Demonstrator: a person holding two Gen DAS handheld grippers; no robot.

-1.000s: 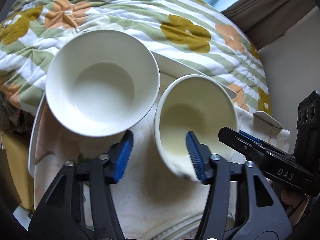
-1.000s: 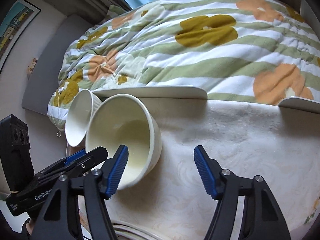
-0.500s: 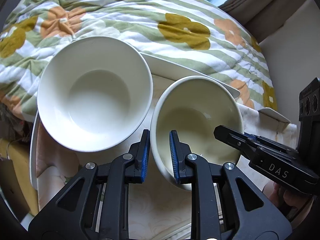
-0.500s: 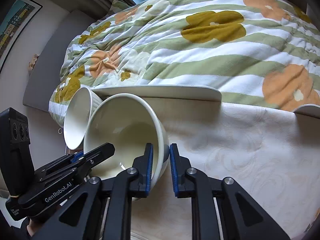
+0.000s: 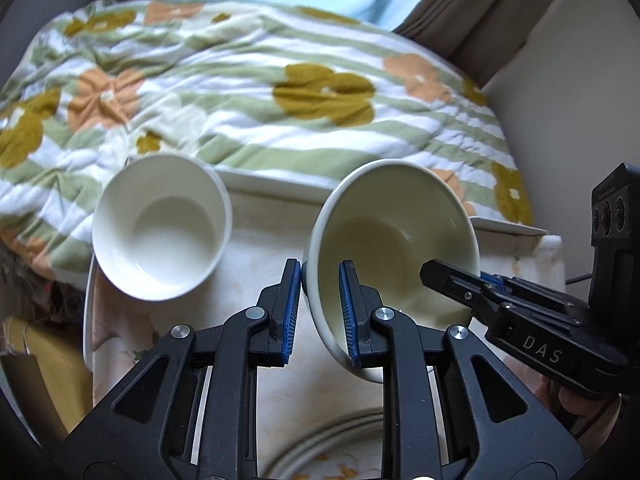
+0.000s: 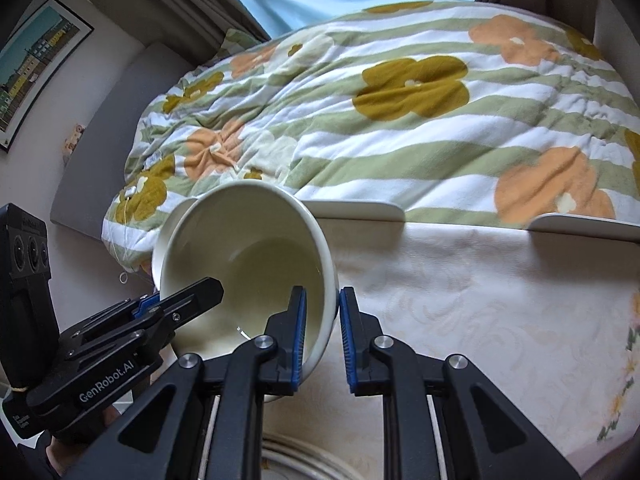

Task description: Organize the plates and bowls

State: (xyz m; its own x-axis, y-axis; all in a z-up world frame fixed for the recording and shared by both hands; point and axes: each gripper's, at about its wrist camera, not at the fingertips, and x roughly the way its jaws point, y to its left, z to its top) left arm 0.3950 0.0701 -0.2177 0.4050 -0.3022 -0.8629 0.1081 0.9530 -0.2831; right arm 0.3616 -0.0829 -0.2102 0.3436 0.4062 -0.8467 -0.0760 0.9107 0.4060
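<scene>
A cream bowl [image 5: 400, 240] hangs tilted above the tablecloth, held by both grippers. My left gripper [image 5: 320, 280] is shut on its left rim, one pad inside and one outside. My right gripper [image 6: 323, 304] is shut on the opposite rim of the same cream bowl [image 6: 248, 248]. Each gripper also shows in the other's view: the right gripper [image 5: 432, 274] at the bowl's right edge, the left gripper [image 6: 212, 288] at its left edge. A white bowl [image 5: 162, 226] sits apart to the left on a plate, and is almost hidden in the right wrist view.
Flat white plates [image 5: 272, 184] [image 6: 580, 224] lie along the table's far edge against a flowered quilt [image 5: 280, 100]. Another plate's rim [image 5: 332, 432] shows just below the grippers. A further plate [image 5: 88, 320] sits under the white bowl. A person's hand holds the right gripper's handle at lower right.
Both grippers went from open to shut on the cream bowl's rim, then rose with it. The bowl now hangs off the cloth; the white bowl stayed in place.
</scene>
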